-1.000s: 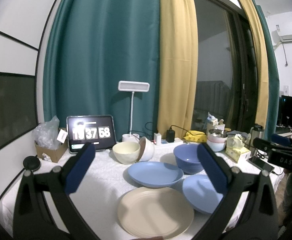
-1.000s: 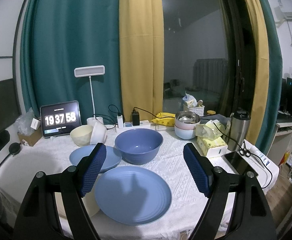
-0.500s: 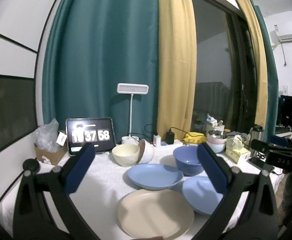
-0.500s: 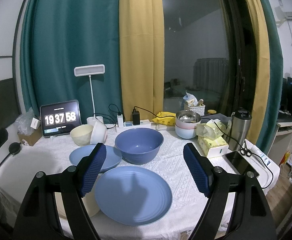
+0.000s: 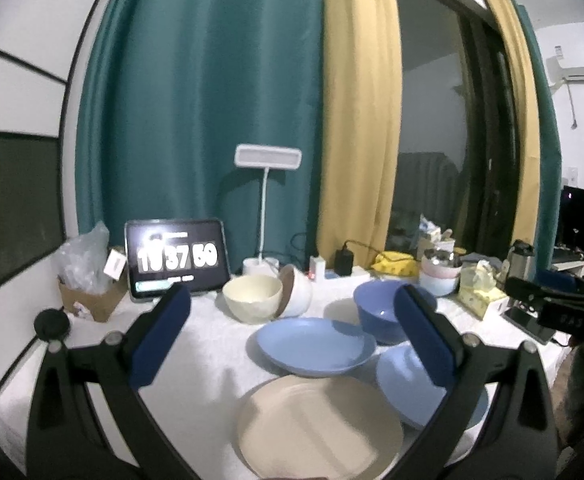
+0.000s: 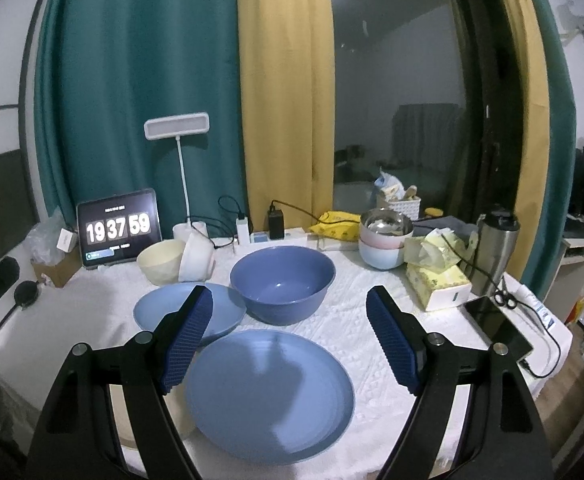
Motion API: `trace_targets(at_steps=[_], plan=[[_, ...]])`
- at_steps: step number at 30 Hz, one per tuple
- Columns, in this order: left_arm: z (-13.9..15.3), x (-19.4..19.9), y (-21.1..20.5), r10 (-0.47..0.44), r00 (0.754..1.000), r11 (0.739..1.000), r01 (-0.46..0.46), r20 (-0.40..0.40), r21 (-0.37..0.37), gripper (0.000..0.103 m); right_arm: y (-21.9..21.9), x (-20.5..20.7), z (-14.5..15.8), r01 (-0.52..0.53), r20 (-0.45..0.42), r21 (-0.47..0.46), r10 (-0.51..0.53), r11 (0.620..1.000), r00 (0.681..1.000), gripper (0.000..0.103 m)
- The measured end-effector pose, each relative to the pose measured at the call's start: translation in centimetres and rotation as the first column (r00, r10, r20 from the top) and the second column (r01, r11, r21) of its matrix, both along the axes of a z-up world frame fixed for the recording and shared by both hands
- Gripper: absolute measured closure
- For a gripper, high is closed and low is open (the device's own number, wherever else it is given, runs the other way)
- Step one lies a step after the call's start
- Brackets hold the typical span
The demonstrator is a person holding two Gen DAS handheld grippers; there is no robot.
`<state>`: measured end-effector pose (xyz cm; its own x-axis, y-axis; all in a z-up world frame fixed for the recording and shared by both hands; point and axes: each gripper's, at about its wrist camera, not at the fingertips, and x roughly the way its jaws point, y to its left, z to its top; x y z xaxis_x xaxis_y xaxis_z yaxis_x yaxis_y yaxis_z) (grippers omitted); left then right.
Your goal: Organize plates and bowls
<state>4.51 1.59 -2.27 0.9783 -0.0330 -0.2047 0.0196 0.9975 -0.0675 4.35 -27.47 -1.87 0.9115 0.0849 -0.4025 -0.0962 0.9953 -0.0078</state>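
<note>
A cream plate (image 5: 318, 426) lies nearest in the left wrist view, with a blue plate (image 5: 314, 346) behind it and a second blue plate (image 5: 404, 384) at its right. My left gripper (image 5: 292, 304) hangs open above them, holding nothing. Farther back stand a deep blue bowl (image 5: 376, 316), a cream bowl (image 5: 252, 302) and a tipped white bowl (image 5: 296, 290). In the right wrist view, my right gripper (image 6: 290, 304) is open over the near blue plate (image 6: 268, 394), with the blue bowl (image 6: 282, 284) just beyond and the other blue plate (image 6: 168, 310) at left.
A white cloth covers the table (image 6: 356, 320). A tablet clock (image 6: 118, 232), lamp (image 6: 177, 130) and power strip line the back. Stacked small bowls (image 6: 384, 240), a tissue box (image 6: 438, 284), a steel flask (image 6: 496, 248) and a phone (image 6: 498, 330) crowd the right side.
Both views have barely shifted; the left view sits slightly higher. The clock has ticked from 58 to 59. No dish has moved and both grippers stay open.
</note>
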Motion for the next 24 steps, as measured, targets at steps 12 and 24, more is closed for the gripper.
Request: trace_targets(at_steps=[12,24], plan=[[-3.6,7.0,2.1,0.005,0.985,0.999,-0.011,-0.173,-0.034,0.001,1.8,6.7,-2.5,-0.04,-0.154,0.024,0.043,0.999,0.987,0.029],[-7.8,13.2,2.7,-0.03,0.94,0.998,0.008,-0.341,-0.067,0.013,3.8,13.3,-7.7,-0.087,-0.33,0.122,0.123,0.989,0.936,0.045]])
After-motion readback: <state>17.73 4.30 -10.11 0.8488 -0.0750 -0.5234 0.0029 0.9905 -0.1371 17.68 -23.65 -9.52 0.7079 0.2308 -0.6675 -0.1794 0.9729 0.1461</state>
